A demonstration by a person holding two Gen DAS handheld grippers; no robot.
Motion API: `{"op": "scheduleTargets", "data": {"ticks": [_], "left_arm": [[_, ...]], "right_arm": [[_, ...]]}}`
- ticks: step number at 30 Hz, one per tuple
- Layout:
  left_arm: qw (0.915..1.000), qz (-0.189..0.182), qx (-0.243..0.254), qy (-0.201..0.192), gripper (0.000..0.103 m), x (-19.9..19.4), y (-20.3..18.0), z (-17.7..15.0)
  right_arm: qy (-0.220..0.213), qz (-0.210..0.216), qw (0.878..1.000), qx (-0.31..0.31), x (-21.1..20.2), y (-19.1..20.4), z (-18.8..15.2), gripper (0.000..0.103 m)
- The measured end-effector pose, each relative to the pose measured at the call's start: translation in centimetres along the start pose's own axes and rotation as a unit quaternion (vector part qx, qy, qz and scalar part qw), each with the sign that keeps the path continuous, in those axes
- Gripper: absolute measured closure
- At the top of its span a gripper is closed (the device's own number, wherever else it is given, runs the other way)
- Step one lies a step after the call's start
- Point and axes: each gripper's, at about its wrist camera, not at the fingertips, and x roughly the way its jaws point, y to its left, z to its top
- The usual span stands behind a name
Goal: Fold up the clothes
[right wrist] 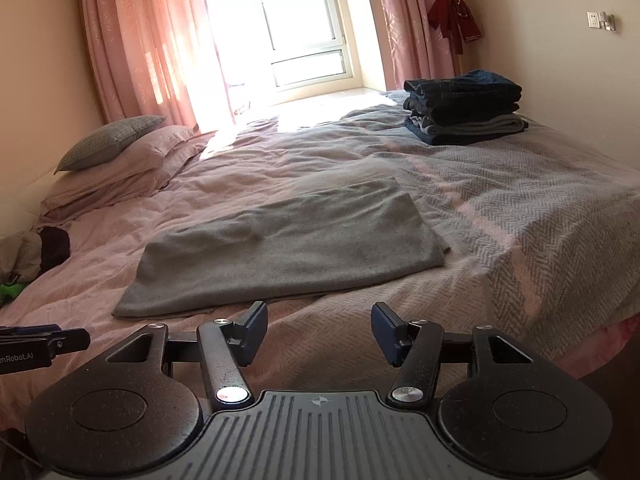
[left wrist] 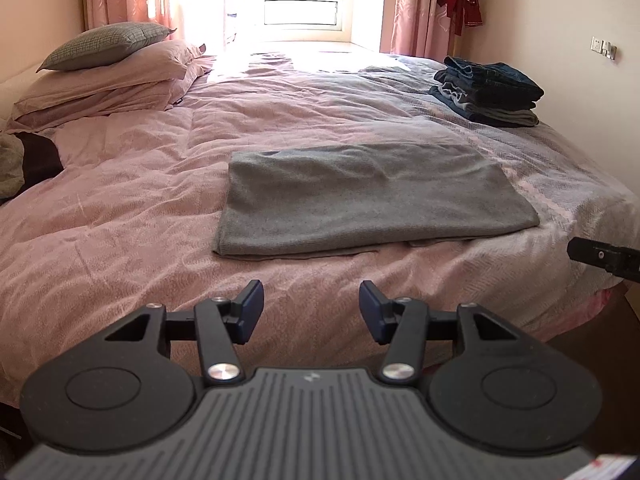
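Both my left claw (left wrist: 311,312) and right claw (right wrist: 319,334) hang spread and empty at the bed (left wrist: 120,240) edge, just short of the half-folded grey garment (left wrist: 372,200): soft, light, limp knit, best pinched at its near corners.

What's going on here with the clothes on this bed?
A person is folding clothes with two handheld grippers. Right now neither holds anything: the left gripper and the right gripper are both open, hovering over the near edge of the bed. A grey garment lies folded flat in front of them, apart from both. A stack of folded jeans sits at the far right corner, and a few unfolded items wait at the left.
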Motion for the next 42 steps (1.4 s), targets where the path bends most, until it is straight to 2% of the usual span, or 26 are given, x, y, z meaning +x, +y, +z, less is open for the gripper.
{"op": "scheduleTargets", "data": {"ticks": [6,12,14,17,20,21,24,28,32,34,36,37,40,42], "left_arm": [[1.0,0.004,0.004,0.005,0.053,0.4,0.1,0.2],[0.9997,0.009,0.01,0.02,0.051,3.4,-0.1,1.4],[0.9995,0.008,0.013,0.027,0.051,4.8,0.1,1.7],[0.9996,0.009,0.007,0.026,0.051,7.2,0.9,2.3],[0.9999,0.001,-0.002,0.017,0.051,9.5,1.8,3.2],[0.9999,-0.001,-0.004,0.015,0.051,10.2,2.0,3.6],[0.9998,-0.003,-0.014,0.014,0.051,12.3,2.6,4.5],[0.9997,0.0,-0.021,0.016,0.051,14.4,3.3,4.8],[0.9992,0.001,-0.031,0.024,0.051,15.8,3.8,4.3],[0.9991,0.0,-0.034,0.027,0.051,16.1,3.9,4.0],[0.9991,-0.003,-0.032,0.026,0.051,16.1,4.0,3.8],[0.9992,-0.003,-0.03,0.025,0.051,16.2,3.9,3.8],[0.9994,-0.005,-0.025,0.021,0.051,16.1,3.9,3.8],[0.9994,-0.008,-0.025,0.024,0.051,16.2,3.8,3.9]], "right_arm": [[-0.001,0.004,1.0,0.011,0.0,-0.5,-0.1,0.048],[0.012,0.008,1.0,0.028,1.9,-1.5,0.2,0.049],[0.015,0.007,0.999,0.042,3.2,-2.6,0.5,0.049],[0.008,0.018,0.995,0.1,5.5,-5.7,1.2,0.049],[0.001,0.032,0.98,0.197,8.1,-9.9,1.8,0.056],[-0.001,0.038,0.973,0.23,9.0,-11.2,1.9,0.062],[-0.002,0.057,0.949,0.309,11.5,-14.6,1.9,0.065],[0.018,0.046,0.93,0.364,14.3,-17.2,1.5,0.071],[0.022,0.048,0.922,0.385,15.7,-18.6,1.5,0.078],[0.022,0.048,0.922,0.383,15.8,-18.6,1.5,0.096],[0.011,0.054,0.927,0.371,15.2,-18.3,1.9,0.1],[0.004,0.054,0.933,0.355,14.7,-17.9,2.3,0.1],[-0.056,0.059,0.968,0.239,12.7,-14.5,4.8,0.101],[-0.1,0.066,0.98,0.158,11.4,-12.1,6.2,0.101]]}}
